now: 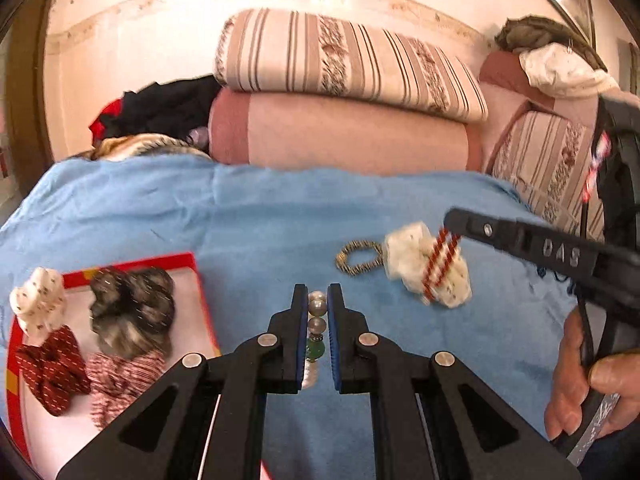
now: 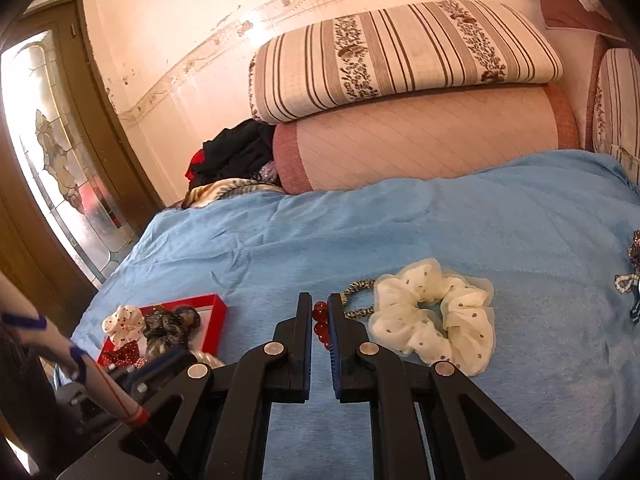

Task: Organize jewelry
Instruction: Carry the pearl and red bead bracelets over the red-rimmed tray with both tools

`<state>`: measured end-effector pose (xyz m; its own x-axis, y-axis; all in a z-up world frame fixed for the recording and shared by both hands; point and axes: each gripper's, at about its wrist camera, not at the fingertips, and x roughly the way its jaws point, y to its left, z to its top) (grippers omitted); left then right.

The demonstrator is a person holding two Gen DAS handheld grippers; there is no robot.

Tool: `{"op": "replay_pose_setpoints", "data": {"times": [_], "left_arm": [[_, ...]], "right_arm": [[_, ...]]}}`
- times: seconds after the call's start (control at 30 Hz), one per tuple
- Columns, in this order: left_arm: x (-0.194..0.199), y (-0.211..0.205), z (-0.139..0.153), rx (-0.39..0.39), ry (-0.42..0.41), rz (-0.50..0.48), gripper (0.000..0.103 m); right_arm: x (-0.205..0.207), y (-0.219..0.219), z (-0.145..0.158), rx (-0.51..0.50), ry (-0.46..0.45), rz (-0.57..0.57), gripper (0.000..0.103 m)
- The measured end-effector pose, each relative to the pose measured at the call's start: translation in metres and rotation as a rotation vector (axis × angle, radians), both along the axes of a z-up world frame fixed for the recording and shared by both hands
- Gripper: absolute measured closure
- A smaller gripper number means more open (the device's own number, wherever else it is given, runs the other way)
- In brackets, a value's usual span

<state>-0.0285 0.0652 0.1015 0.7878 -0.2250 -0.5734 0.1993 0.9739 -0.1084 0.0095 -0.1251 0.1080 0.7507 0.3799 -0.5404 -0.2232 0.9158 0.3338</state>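
Note:
In the left wrist view my left gripper (image 1: 318,298) is shut on a bracelet of pearl and green beads (image 1: 316,326) above the blue blanket. To the right, my right gripper (image 1: 454,222) holds a red bead bracelet (image 1: 438,268), which dangles in front of a white dotted scrunchie (image 1: 408,252). In the right wrist view the right gripper (image 2: 320,306) is shut on the red bead bracelet (image 2: 321,324). The white scrunchie (image 2: 432,316) and a striped hair tie (image 2: 356,290) lie just right of it. A red tray (image 1: 132,265) (image 2: 218,316) with several scrunchies sits at the left.
The blue blanket (image 1: 260,216) covers the bed. Striped and pink bolsters (image 1: 340,100) line the wall behind it. More jewelry (image 2: 628,280) lies at the right edge. A hand (image 1: 580,380) grips the right tool, and a sleeve (image 2: 36,336) shows at lower left. A glass door (image 2: 48,152) stands left.

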Motion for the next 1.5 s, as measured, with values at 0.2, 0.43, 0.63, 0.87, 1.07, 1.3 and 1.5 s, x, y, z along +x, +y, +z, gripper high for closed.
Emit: {"op": "replay_pose_setpoints", "data": {"times": [0.2,0.43,0.63,0.87,1.07,1.3,1.5], "left_arm": [[-0.007,0.011,0.014,0.016,-0.063,0.053,0.094],[-0.016,0.012,0.02,0.064,-0.105,0.081,0.094],[-0.021,0.019,0.019,0.066,-0.101,0.091,0.094],[-0.031,0.037,0.021,0.058,-0.099,0.114,0.094],[-0.041,0.058,0.03,0.034,-0.11,0.146,0.094],[-0.06,0.089,0.04,0.007,-0.127,0.218,0.094],[-0.084,0.128,0.041,0.005,-0.139,0.313,0.094]], "right_arm": [[-0.012,0.015,0.006,-0.016,-0.027,0.038,0.095],[-0.028,0.032,0.015,-0.046,-0.067,0.067,0.095],[-0.04,0.046,0.022,-0.052,-0.077,0.064,0.095],[-0.063,0.066,0.026,-0.076,-0.097,0.049,0.095],[-0.072,0.071,0.023,-0.057,-0.063,0.028,0.095],[-0.088,0.087,0.033,-0.07,-0.057,0.043,0.095],[-0.104,0.117,0.044,-0.102,-0.073,0.099,0.095]]}}
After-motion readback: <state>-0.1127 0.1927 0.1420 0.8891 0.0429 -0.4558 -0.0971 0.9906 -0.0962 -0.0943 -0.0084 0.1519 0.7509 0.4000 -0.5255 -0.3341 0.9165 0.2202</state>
